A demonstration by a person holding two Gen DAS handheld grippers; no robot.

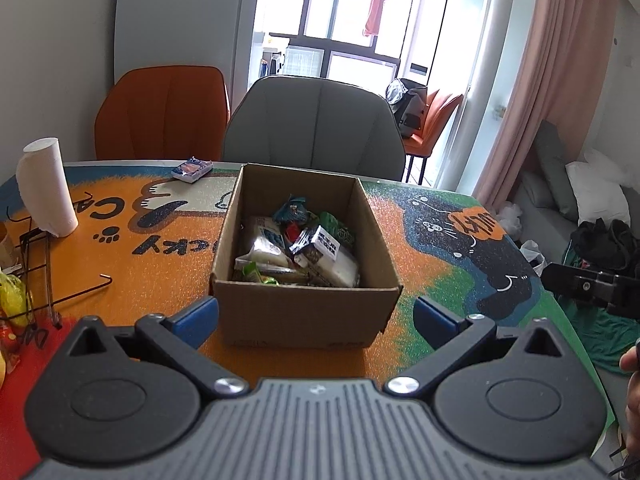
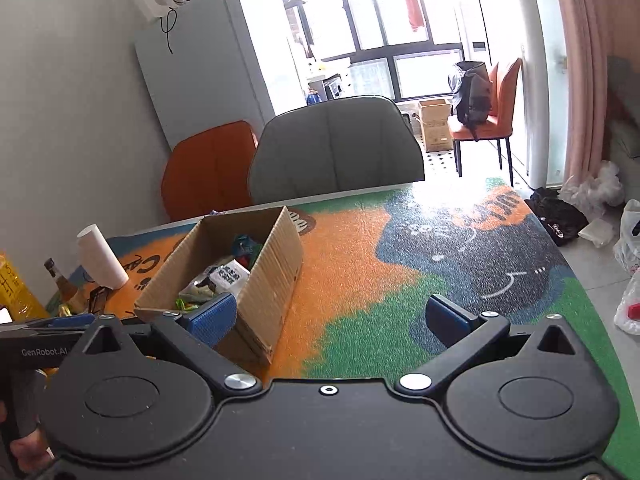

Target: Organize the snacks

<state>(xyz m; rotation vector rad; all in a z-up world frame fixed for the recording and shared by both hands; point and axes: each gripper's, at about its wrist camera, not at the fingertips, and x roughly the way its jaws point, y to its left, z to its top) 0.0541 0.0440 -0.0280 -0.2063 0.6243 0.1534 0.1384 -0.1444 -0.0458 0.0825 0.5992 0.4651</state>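
Left wrist view: the left claw point(image 1: 316, 320) gapes empty, the snack-filled cardboard box point(image 1: 306, 312) just ahead; one blue packet point(image 1: 192, 169) lies beyond on the counter point(image 1: 440, 260). The right claw point(image 2: 338, 316) also gapes; reaching risks nudging the box

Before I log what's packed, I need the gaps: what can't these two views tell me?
- Snacks low in the cardboard box: left wrist view, near wall and top packets hide them.
- Most box contents: right wrist view, side wall blocks them.
- Label on the white packet: too small to read.
- Items at the table's left edge: cut off by the frame.
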